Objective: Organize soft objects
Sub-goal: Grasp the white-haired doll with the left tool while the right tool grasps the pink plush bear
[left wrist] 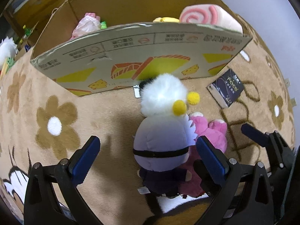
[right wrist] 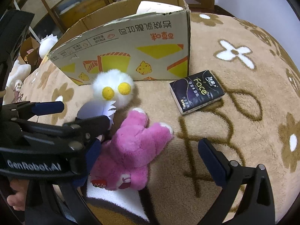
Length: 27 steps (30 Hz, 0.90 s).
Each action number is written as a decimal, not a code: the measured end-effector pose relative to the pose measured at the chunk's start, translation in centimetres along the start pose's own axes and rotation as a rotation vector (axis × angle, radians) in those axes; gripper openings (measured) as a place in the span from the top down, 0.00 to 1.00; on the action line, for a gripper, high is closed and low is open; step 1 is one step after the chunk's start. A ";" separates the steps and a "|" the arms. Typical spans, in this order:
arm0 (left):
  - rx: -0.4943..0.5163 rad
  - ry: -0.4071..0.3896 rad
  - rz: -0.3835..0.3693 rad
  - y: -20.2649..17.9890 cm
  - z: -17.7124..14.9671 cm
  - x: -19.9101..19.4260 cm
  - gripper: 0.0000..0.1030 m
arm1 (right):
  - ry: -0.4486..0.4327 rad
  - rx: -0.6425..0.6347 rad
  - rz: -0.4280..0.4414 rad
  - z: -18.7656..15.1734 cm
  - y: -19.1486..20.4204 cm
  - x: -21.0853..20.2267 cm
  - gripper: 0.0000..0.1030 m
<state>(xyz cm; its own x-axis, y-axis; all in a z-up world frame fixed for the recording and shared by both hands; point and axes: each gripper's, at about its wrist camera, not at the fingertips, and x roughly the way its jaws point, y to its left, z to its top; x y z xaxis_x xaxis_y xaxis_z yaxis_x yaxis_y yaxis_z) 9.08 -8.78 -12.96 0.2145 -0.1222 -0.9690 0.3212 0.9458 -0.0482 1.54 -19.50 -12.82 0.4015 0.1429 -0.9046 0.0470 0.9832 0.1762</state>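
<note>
Now we hold our left gripper spread wide around the white-haired plush doll lying on the flowered blanket; our right gripper, also spread, straddles the pink plush bear touching it. Both look light and squashy, so we would pinch each torso. Beyond stand the tissue pack and the cardboard box, whose contents are mostly hidden.
</note>
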 end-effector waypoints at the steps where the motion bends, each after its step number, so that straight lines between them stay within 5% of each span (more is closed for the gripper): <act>1: 0.010 0.003 0.010 -0.2 0.0 0.2 0.02 | 0.002 0.000 -0.003 0.0 0.0 0.1 0.00; 8: 0.007 0.037 0.035 -0.2 0.0 1.7 0.02 | 0.035 0.000 -0.025 -0.4 0.2 1.1 0.00; 22: -0.005 0.082 0.000 -0.7 0.5 3.9 0.28 | 0.066 -0.003 0.017 -0.6 0.7 2.3 0.01; 27: -0.004 0.074 -0.023 -1.5 0.2 3.1 0.42 | 0.054 -0.031 0.055 -0.6 1.4 2.3 0.18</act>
<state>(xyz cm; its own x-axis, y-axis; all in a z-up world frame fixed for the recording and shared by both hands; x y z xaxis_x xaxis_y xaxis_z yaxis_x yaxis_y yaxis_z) 9.42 -10.64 -15.81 0.1386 -0.1213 -0.9829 0.3212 0.9443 -0.0713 1.97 -17.70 -14.87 0.3526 0.2018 -0.9138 -0.0021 0.9766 0.2148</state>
